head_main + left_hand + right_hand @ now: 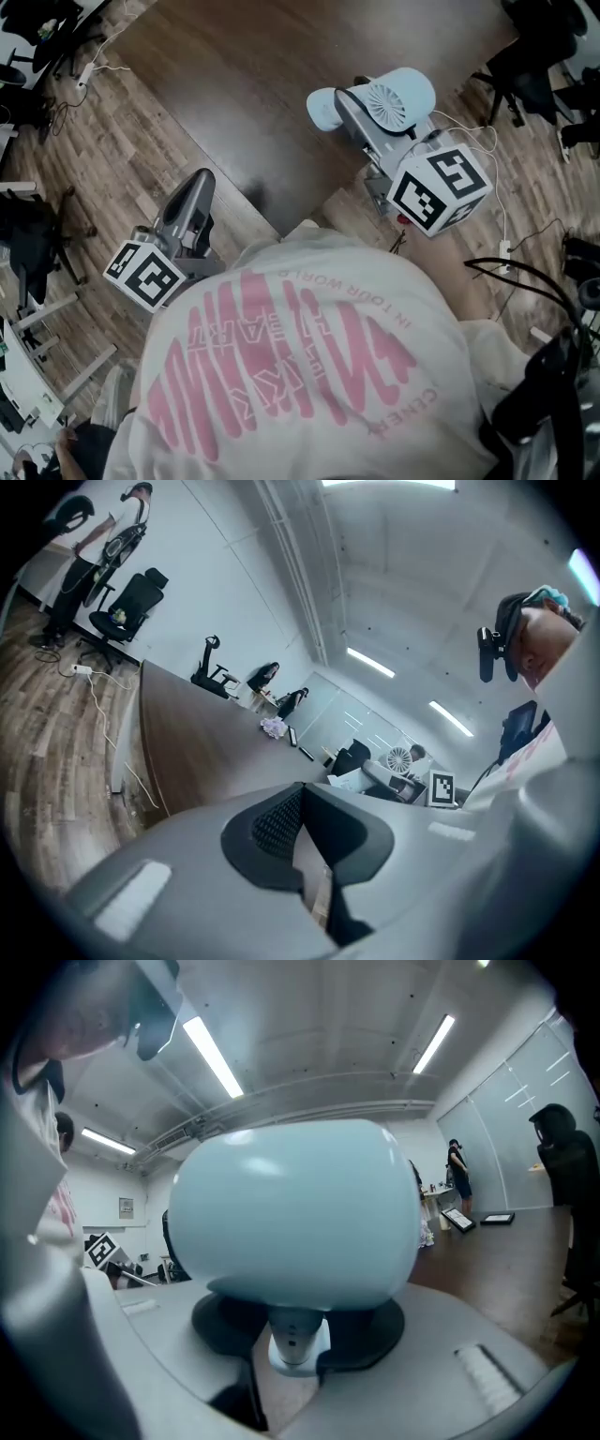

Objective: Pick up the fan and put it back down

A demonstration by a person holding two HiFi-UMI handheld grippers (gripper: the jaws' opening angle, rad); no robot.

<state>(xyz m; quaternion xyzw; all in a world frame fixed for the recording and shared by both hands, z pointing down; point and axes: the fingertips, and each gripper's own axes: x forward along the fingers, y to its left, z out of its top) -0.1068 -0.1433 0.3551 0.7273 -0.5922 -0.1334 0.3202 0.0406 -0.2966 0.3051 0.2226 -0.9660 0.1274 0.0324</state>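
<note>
Over the near edge of the dark tabletop [244, 84], my right claw [361, 114] holds the pale blue fan [386, 98]. From my head I see only its round grille. The right gripper view shows more: the pads pinch the fan's thin neck under its round body. My left claw [195, 187] is pinched together with nothing in it, out over the wooden floor [103, 159]. Long lights [214, 1054] shine overhead, and a black chair [131, 597] stands by the wall [216, 583].

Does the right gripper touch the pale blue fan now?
Touching. The right gripper view shows the right gripper closed from both sides on the neck of the fan, just below its round head.
</note>
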